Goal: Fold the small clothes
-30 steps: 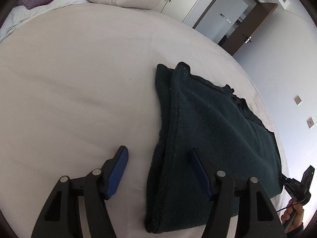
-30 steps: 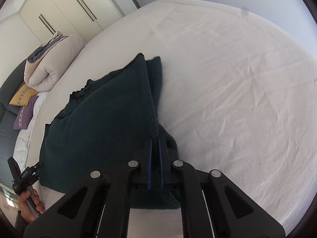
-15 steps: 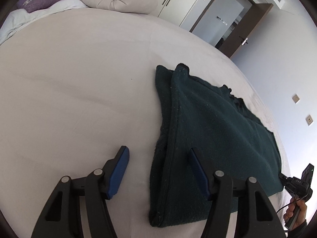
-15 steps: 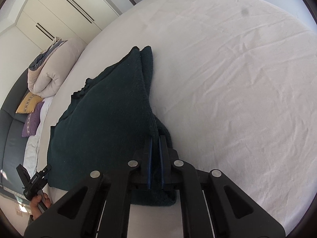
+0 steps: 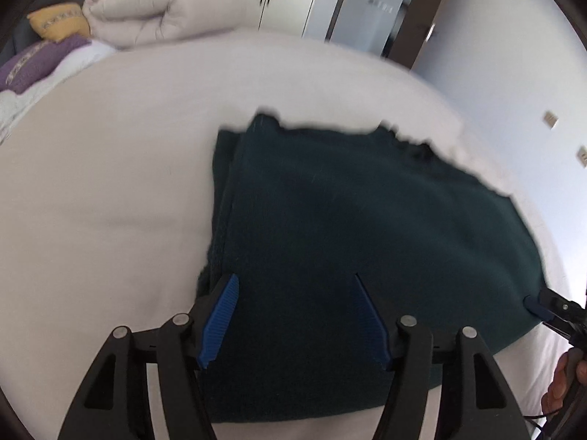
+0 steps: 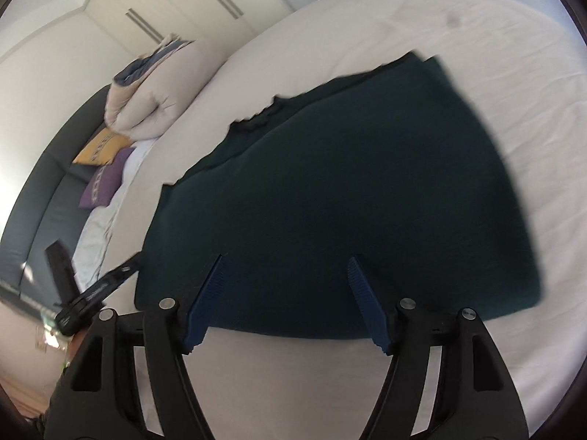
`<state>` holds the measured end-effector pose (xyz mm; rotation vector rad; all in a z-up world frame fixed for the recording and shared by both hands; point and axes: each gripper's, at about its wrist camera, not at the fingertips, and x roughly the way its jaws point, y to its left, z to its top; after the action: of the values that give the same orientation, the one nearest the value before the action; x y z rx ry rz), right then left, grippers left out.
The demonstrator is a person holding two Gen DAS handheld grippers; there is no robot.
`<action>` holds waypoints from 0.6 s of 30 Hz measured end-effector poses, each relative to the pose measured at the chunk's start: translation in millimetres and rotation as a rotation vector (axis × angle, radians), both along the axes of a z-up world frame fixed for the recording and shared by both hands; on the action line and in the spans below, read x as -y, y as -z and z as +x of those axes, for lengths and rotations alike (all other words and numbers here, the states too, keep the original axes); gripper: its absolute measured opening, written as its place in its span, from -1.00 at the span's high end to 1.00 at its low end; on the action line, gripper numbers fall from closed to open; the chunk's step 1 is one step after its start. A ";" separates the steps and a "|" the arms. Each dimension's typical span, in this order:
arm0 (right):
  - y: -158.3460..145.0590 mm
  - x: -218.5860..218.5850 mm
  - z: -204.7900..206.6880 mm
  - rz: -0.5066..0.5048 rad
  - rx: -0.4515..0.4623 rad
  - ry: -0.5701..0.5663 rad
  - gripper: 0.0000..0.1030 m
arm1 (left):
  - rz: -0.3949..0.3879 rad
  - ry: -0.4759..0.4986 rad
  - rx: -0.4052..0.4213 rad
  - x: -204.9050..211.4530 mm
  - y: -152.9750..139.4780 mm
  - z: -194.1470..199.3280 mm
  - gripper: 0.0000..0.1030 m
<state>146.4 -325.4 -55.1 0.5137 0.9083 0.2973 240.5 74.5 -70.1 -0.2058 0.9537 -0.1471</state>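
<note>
White wardrobe [image 6: 190, 11] behind bed [image 6: 458, 366]; brown door [image 5: 422, 36].

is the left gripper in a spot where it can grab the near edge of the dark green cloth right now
Probably yes. The left gripper is open and sits right over the near part of the dark green cloth, which lies flat on the bed. Nothing stands between its fingers and the fabric.

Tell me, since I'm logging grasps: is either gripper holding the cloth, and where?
Neither. The left gripper and right gripper are both open above the cloth.
</note>
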 end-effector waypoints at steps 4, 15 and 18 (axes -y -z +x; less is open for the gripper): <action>11.8 11.4 -3.2 0.073 0.006 0.024 -0.31 | 0.029 0.015 -0.001 0.6 7.4 -1.6 -0.25; -1.8 29.6 -14.4 0.162 0.033 0.064 -0.31 | 0.111 0.010 -0.011 13.2 9.3 -7.6 -0.24; -3.7 15.3 -6.2 0.188 0.028 0.027 -0.31 | 0.110 0.011 -0.010 13.3 9.6 -6.3 -0.24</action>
<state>140.3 -340.7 -51.4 0.6935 0.8501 0.3663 234.2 61.2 -79.7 -0.0995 0.9699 -0.1035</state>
